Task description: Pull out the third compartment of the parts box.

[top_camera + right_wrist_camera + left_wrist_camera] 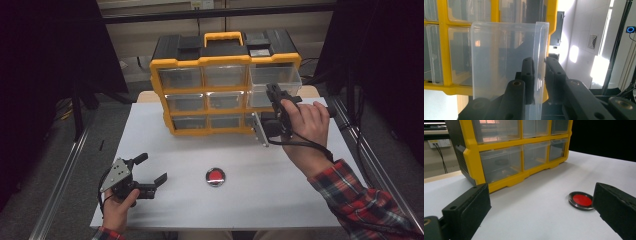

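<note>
A yellow and black organizer with clear drawers stands at the back of the white table. Its top-right drawer is pulled partway out. My right gripper is at that drawer's front. In the right gripper view the jaws are shut on the drawer's clear front wall, one pad on each side, at my right gripper. My left gripper rests low at the table's front left, open and holding nothing. Between its jaws in the left gripper view, at my left gripper, is bare table.
A small round red disc in a metal rim lies on the table in front of the organizer, and again as the disc beside the left gripper's right jaw. Metal rails run along both table sides. Dark curtains hang left and right.
</note>
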The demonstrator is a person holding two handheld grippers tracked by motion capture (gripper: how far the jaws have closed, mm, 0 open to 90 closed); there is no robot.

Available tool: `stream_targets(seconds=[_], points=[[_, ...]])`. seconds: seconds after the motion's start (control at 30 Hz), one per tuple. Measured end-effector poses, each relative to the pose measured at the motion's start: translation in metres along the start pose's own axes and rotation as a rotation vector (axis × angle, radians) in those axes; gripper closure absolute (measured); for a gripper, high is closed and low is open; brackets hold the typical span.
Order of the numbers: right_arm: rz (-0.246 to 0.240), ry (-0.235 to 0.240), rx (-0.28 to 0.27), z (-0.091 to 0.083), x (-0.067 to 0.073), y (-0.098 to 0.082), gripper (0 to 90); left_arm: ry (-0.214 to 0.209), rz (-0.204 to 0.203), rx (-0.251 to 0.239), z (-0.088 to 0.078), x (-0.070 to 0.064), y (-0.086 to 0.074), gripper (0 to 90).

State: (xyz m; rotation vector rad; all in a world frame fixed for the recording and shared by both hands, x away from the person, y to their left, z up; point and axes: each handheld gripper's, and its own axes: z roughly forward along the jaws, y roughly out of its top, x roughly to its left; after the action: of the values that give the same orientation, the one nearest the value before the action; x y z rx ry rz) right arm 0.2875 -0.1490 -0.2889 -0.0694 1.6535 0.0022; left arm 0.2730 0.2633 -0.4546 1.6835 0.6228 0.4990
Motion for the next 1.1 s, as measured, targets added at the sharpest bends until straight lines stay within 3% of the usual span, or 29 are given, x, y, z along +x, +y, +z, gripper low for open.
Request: stream_targets(seconds=[0.9,1.1], points=[[0.026,0.002,0.001,-0.0036,0.0005,-0.0012,78.7,0.003,0.012,0.005,0.0002,0.0004,0.0,1.9],[0.057,-0.006,0.003,-0.0038,0.0026,-0.0014,78.6,0.004,0.011,0.007,0.0002,0.0004,0.0,1.9]])
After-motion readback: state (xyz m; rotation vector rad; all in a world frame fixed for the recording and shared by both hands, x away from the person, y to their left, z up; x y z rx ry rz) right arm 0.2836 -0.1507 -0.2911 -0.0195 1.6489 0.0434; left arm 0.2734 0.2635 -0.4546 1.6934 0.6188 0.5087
